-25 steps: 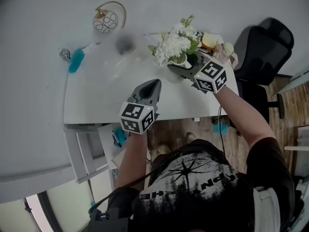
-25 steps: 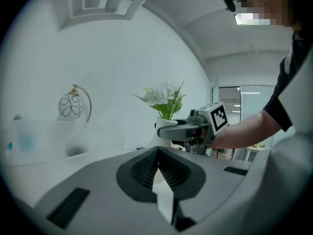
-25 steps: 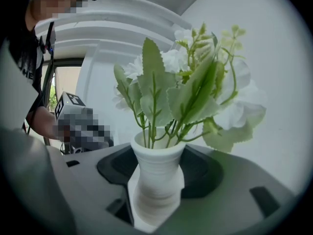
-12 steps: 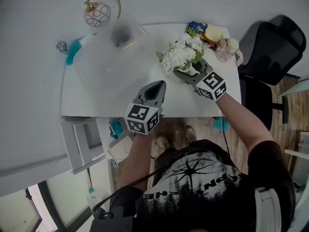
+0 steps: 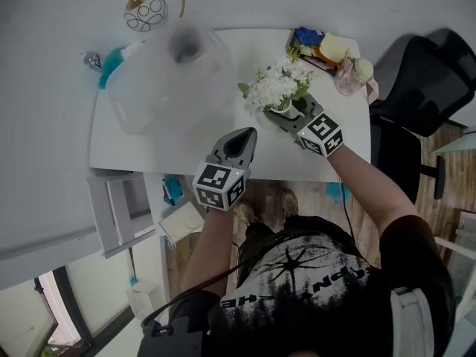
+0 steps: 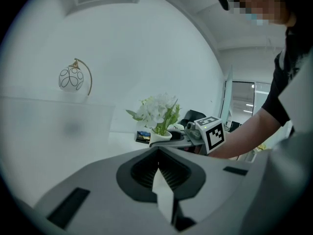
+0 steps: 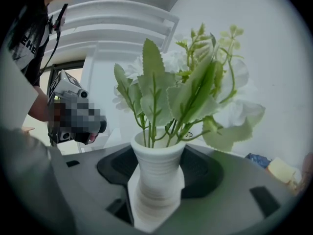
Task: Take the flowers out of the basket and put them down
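Note:
White flowers with green leaves [image 5: 277, 88] stand in a small ribbed white vase [image 7: 156, 173]. My right gripper [image 5: 286, 114] is shut on that vase over the right middle of the white table [image 5: 186, 151]; the vase [image 5: 282, 108] sits between its jaws. In the right gripper view the leaves [image 7: 186, 94] fill the picture above the vase. My left gripper [image 5: 236, 143] is shut with nothing in it, near the table's front edge. In the left gripper view the flowers [image 6: 157, 112] show ahead with the right gripper's marker cube [image 6: 210, 133] beside them. No basket shows.
A large frosted translucent box [image 5: 167, 76] takes up the table's back left. A wire ornament [image 5: 145, 10] and a teal brush [image 5: 113, 64] lie at the far left. Small packets and a pink bottle [image 5: 346, 73] crowd the back right corner. A black chair [image 5: 416, 80] stands to the right.
The right gripper has carried the vase of flowers away from the back right corner toward the table's middle and the front. The left gripper has barely moved.

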`<move>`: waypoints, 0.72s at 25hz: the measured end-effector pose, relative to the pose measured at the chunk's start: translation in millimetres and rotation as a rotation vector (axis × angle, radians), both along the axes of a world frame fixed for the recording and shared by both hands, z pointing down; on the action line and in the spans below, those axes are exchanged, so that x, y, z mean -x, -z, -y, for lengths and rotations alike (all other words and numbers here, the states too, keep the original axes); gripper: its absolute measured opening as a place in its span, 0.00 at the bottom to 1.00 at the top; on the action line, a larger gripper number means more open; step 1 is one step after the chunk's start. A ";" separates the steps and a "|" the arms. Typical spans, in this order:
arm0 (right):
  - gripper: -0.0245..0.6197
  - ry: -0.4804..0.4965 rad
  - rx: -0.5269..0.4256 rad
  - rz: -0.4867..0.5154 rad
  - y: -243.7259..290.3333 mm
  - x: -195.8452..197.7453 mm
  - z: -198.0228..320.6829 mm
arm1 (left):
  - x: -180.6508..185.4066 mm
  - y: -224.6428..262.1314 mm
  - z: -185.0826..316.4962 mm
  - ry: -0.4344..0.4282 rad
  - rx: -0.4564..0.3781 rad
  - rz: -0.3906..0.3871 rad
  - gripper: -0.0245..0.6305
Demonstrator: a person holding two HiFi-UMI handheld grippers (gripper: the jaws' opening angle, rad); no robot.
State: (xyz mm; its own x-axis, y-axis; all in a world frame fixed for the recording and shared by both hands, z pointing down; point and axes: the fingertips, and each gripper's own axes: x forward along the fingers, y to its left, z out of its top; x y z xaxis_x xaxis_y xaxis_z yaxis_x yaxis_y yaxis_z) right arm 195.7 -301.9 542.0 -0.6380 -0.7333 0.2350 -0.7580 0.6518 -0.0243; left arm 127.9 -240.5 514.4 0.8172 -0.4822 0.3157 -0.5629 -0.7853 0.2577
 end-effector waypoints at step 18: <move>0.49 -0.024 0.058 0.081 -4.9 -6.7 -3.1 | -6.7 -2.9 -10.6 0.007 0.025 -0.005 0.05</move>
